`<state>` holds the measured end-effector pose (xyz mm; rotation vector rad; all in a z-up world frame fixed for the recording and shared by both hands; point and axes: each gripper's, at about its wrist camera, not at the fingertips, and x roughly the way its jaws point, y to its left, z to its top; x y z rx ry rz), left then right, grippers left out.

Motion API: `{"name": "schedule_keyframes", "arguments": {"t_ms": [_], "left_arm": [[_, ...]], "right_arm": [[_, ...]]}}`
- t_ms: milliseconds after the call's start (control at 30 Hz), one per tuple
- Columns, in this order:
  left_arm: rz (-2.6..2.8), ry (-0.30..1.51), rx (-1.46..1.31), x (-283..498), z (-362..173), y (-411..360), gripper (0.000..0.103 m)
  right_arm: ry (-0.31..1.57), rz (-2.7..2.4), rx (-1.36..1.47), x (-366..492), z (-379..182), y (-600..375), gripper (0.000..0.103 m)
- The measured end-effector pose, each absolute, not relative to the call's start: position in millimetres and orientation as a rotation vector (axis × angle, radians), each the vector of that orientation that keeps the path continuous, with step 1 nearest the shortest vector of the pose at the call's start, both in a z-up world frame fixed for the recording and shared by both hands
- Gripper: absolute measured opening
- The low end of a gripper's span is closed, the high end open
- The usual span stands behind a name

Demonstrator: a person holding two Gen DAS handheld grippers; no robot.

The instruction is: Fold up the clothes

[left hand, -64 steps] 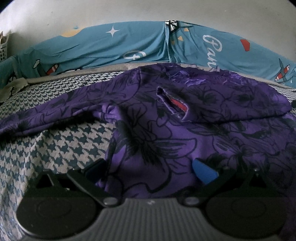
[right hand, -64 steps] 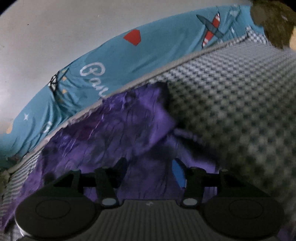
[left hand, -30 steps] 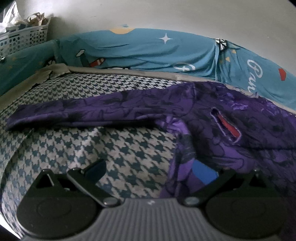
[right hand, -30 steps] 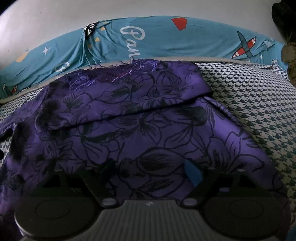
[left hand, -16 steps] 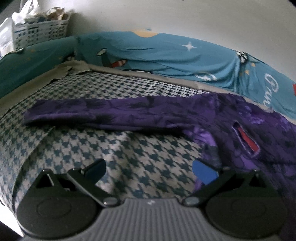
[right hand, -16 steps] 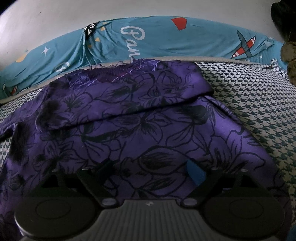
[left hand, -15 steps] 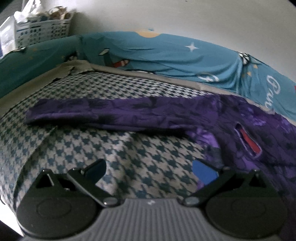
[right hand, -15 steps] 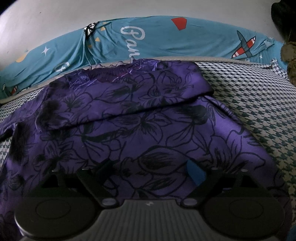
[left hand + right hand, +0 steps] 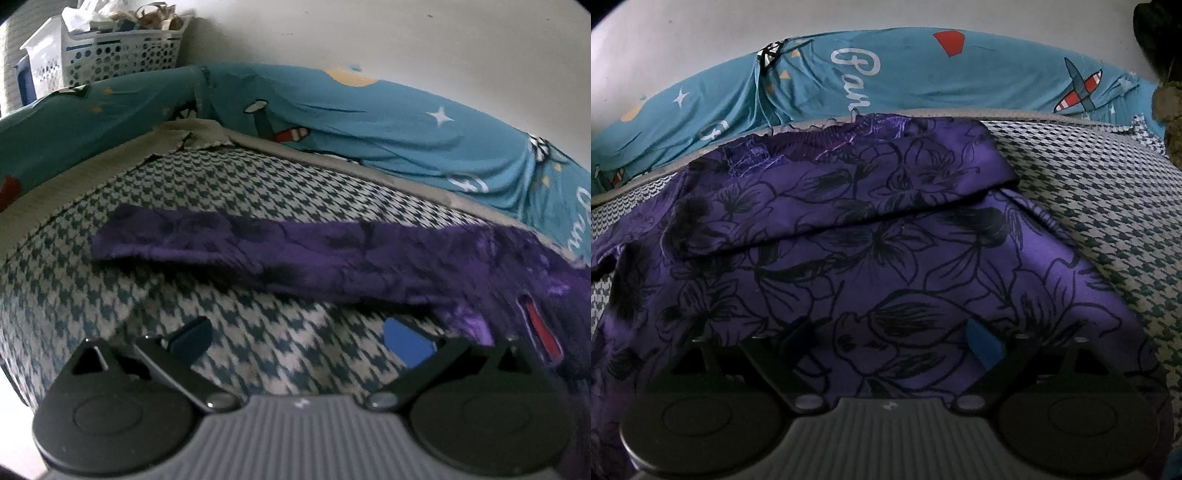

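Purple floral garment (image 9: 871, 236): one sleeve (image 9: 258, 251) stretched left, other folded in. Left gripper (image 9: 299, 338), right gripper (image 9: 890, 339): spread, empty. Next: fold sleeve inward.

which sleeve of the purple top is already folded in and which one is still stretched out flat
The right sleeve is folded across the purple top. The left sleeve lies stretched out over the houndstooth cover.

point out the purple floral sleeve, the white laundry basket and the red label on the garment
long purple floral sleeve (image 9: 258, 254), left wrist view, middle of its stretched-out length
white perforated plastic laundry basket (image 9: 122, 59), left wrist view, its front wall
red label (image 9: 541, 328), left wrist view, centre of the red strip inside the neck opening
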<state>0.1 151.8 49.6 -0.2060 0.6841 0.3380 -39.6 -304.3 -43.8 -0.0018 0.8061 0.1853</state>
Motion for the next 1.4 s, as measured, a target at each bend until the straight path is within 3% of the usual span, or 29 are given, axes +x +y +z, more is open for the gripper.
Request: {"name": "schedule_keyframes", "arguments": {"t_ms": [400, 1400], "left_arm": [[0.429, 0.675, -0.315, 17.7, 71.3, 226.6, 0.103], [0.562, 0.756, -0.634, 25.5, 41.9, 338.7, 0.101]], "right_arm": [[0.804, 0.182, 0.003, -39.6, -44.7, -304.5, 0.091], [0.828, 0.129, -0.036, -38.7, -45.9, -292.3, 0.095]]}}
